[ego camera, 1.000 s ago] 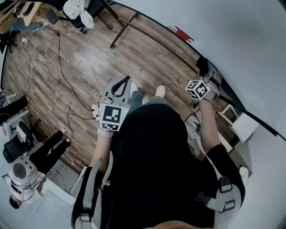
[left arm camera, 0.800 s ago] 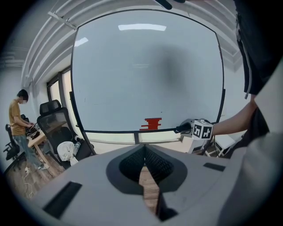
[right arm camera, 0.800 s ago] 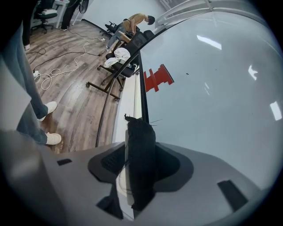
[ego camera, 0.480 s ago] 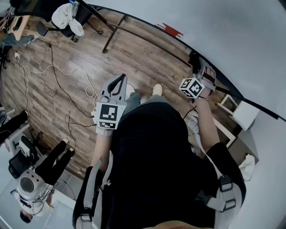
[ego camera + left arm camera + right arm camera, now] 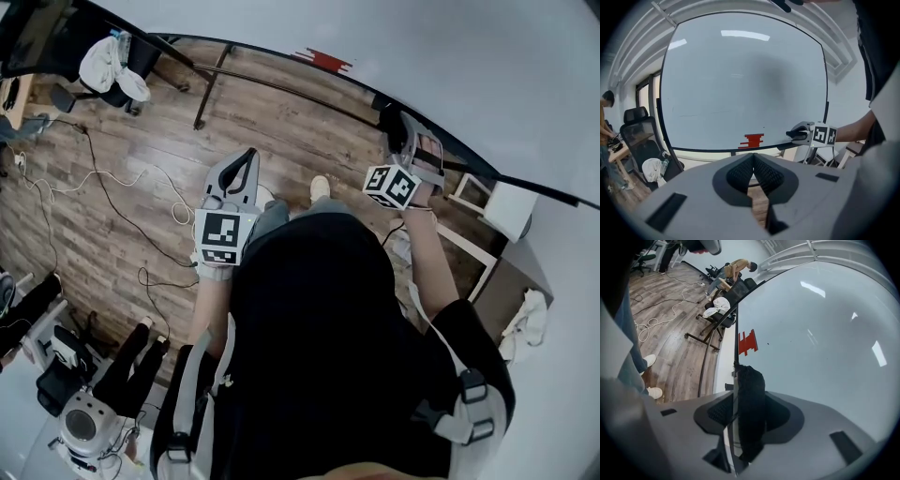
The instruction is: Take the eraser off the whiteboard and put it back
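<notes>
Far L, left gripper view: person (image 5: 606,122) cut off by frame edge. Just R of them, black office chair (image 5: 637,135) w/ white cloth (image 5: 654,169) on the seat, base out of shot. Head view, L side: cables (image 5: 103,187) trail over wood floor (image 5: 281,122). White round device (image 5: 82,427) in bottom L corner, too warped to ID.

Left gripper (image 5: 753,157): jaws together, tips touching, nothing betw them. Only floor shows thru the gap lower down. Its marker cube (image 5: 225,236) has a black/white square pattern, no readable text.

Centre of head view: person's black top (image 5: 328,347) hides legs + floor beneath. One pale shoe (image 5: 321,187) pokes out.

Low on whiteboard (image 5: 745,79): red mark (image 5: 753,140), stepped blocky bars, not legible as letters. Faint pen traces higher up, too thin to read.

Right gripper (image 5: 743,414) is at the board's lower edge, R of the red mark. It's clamped on the black eraser (image 5: 751,383); its jaws have just been closing w/ the eraser betw them. Eraser stands on edge beside the dark frame line, close along the board face; can't tell if it touches the face. Its top sticks out past the jaws, and its lower end + R pad are hidden behind it. A thin pale strip runs along the eraser's L side; can't tell if it's the eraser's backing or the board's edge. This gripper's cube (image 5: 391,186) also shows pattern only, no text.

Far R, head view: white boxy stand (image 5: 511,211), then crumpled white rag (image 5: 528,319) near frame edge, details unclear
</notes>
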`<action>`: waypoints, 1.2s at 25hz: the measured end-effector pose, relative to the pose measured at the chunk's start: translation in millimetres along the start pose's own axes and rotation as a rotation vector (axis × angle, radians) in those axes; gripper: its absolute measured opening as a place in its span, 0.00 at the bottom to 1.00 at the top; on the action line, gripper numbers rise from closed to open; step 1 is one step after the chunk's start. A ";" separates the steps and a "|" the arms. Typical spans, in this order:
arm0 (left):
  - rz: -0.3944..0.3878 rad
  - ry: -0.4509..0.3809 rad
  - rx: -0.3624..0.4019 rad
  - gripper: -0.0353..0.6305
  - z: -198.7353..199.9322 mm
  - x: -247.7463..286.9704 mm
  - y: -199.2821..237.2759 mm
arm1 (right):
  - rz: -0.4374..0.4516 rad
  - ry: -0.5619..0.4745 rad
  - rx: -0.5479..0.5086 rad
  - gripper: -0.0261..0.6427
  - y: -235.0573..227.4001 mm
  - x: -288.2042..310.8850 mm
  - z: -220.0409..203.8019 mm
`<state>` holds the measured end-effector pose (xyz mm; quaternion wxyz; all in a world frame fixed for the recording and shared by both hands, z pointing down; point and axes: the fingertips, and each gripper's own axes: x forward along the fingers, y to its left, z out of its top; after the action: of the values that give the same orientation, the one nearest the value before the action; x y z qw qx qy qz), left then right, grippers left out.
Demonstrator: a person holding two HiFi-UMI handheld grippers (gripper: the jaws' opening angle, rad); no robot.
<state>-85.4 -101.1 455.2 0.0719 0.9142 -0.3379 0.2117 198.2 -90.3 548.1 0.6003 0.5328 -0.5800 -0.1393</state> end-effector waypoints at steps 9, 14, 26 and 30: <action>-0.106 -0.039 0.014 0.07 17.2 22.1 -5.3 | -0.024 -0.081 0.184 0.32 -34.5 -47.4 24.0; -0.163 -0.042 0.020 0.07 24.4 29.6 -9.4 | -0.032 -0.154 0.319 0.32 -53.4 -77.4 40.7; -0.269 -0.112 0.043 0.07 48.3 37.1 -18.7 | -0.004 -0.363 0.693 0.32 -74.7 -141.3 65.8; -0.290 -0.127 0.050 0.07 56.2 38.8 -18.5 | 0.015 -0.437 0.849 0.32 -78.9 -155.5 67.0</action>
<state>-27.9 -125.3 421.8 0.0576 0.9665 -0.2007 0.1494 132.3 -31.3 383.6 0.1944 0.6850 -0.7021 0.0054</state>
